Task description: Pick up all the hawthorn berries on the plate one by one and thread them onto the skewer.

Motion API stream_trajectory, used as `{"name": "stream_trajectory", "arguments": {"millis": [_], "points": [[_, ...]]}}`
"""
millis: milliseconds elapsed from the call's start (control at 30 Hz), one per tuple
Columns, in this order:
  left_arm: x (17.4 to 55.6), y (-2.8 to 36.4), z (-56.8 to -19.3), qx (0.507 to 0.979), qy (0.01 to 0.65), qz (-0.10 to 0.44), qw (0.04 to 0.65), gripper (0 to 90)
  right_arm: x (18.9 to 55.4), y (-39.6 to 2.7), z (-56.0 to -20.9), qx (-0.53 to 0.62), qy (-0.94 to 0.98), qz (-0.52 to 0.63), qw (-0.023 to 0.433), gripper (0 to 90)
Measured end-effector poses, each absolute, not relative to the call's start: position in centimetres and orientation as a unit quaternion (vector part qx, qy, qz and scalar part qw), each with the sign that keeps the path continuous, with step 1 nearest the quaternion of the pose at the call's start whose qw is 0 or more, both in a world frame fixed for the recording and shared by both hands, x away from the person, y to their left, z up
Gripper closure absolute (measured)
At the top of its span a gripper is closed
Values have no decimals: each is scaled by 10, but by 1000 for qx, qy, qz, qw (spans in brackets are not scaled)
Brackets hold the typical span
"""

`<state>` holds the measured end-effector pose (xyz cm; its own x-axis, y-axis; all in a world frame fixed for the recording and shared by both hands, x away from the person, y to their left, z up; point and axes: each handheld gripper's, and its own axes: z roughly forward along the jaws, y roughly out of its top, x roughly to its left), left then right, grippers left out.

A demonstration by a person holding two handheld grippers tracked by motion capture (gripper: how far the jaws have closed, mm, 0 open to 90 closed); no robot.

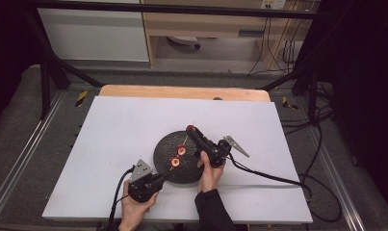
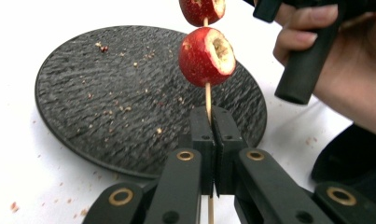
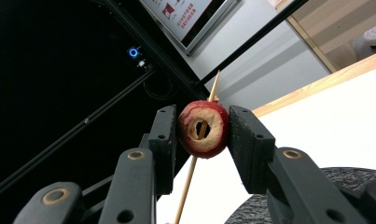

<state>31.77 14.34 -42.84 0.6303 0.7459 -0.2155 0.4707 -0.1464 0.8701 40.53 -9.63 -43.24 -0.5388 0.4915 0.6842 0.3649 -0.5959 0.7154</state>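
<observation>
A: Left gripper [image 2: 212, 122]?
B: Jaws pressed together on the skewer [image 2: 208, 95], near its lower end. In the high view the left gripper [image 1: 168, 174] sits at the near left edge of the plate [image 1: 165, 147], held by the left hand [image 1: 136, 208].

A: Fruit on the stick?
B: Two red cored fruits over the plate, one above the other: lower fruit [image 2: 206, 57] just beyond the left jaws, upper fruit [image 2: 202, 10] farther up, cut by the frame.

A: Right gripper [image 3: 202, 129]?
B: Clamped on a third fruit [image 3: 203, 128], one pad on each side. The skewer [image 3: 195, 158] passes through its cored hole, and the tip pokes out beyond it.

A: Where is that?
B: Far right edge of the plate in the high view, third fruit [image 1: 190, 128] at the skewer's far end. Right hand [image 1: 210, 174] grips the handle just near it.

A: Plate?
B: Dark, round, crumbs on it, on the white table [image 1: 119, 130].
</observation>
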Motion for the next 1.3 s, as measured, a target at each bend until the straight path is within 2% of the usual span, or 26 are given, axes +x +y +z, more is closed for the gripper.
{"name": "stream_trajectory", "arguments": {"millis": [1067,1133,1300], "points": [[329,139,-428,747,410,127,508,888,397,-95,-436,472,495,729,37,631],[329,141,-428,747,409,130,508,888,398,-97,-434,471,503,724,37,620],[329,144,-428,746,409,125,510,888,399,-103,-425,464,529,709,53,528]]}}
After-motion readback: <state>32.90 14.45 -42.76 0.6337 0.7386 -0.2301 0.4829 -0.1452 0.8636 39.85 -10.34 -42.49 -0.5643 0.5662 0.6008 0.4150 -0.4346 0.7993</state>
